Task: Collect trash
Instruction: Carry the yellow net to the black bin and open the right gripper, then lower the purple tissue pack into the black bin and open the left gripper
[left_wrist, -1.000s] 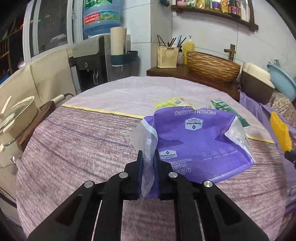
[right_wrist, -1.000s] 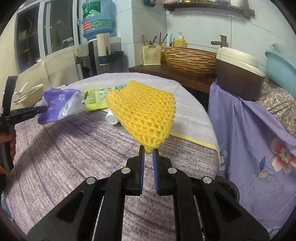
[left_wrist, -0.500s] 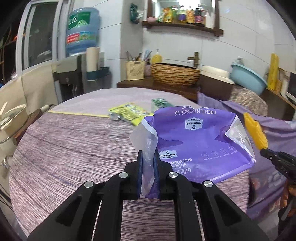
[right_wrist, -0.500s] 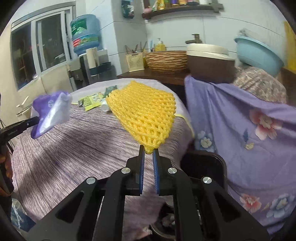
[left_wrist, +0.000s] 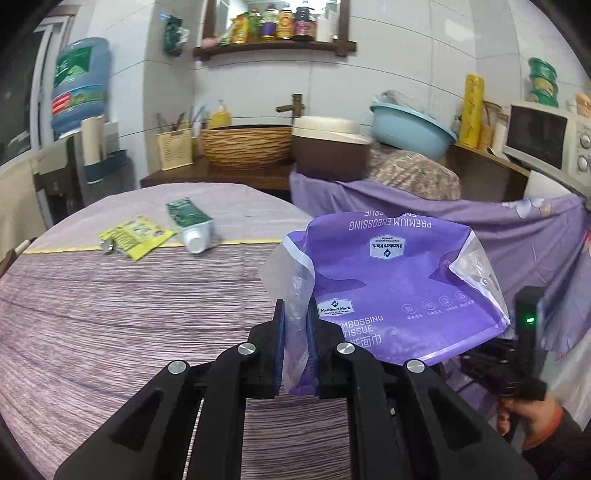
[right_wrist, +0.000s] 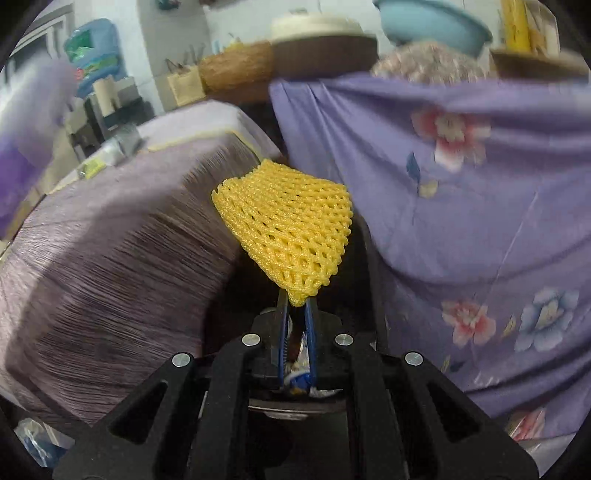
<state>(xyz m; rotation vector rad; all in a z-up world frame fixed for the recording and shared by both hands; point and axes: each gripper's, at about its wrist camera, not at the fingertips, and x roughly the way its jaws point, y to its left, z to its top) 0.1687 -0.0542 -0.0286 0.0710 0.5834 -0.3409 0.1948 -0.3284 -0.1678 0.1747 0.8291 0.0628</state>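
My left gripper (left_wrist: 295, 314) is shut on the clear corner of an empty purple tissue bag (left_wrist: 399, 288), held above the right edge of the round table (left_wrist: 110, 332). In the right wrist view my right gripper (right_wrist: 296, 301) is shut on the tip of a yellow foam net sleeve (right_wrist: 288, 229), hanging beside the table's edge over a dark bin (right_wrist: 295, 398) with wrappers inside. A yellow sachet (left_wrist: 136, 236) and a green tube (left_wrist: 190, 225) lie on the far side of the table. The right gripper's black body (left_wrist: 528, 332) and a hand (left_wrist: 532, 417) show low on the right.
A purple flowered cloth (right_wrist: 461, 203) drapes the furniture right of the table. Behind stand a wicker basket (left_wrist: 247, 146), a brown pot (left_wrist: 328, 147), a blue basin (left_wrist: 410, 129), a microwave (left_wrist: 546, 136) and a water dispenser (left_wrist: 79, 88).
Both grippers swung right with their loads. The left carried the purple bag to the table's right edge; the right sank beside the table with the yellow net, over the bin.
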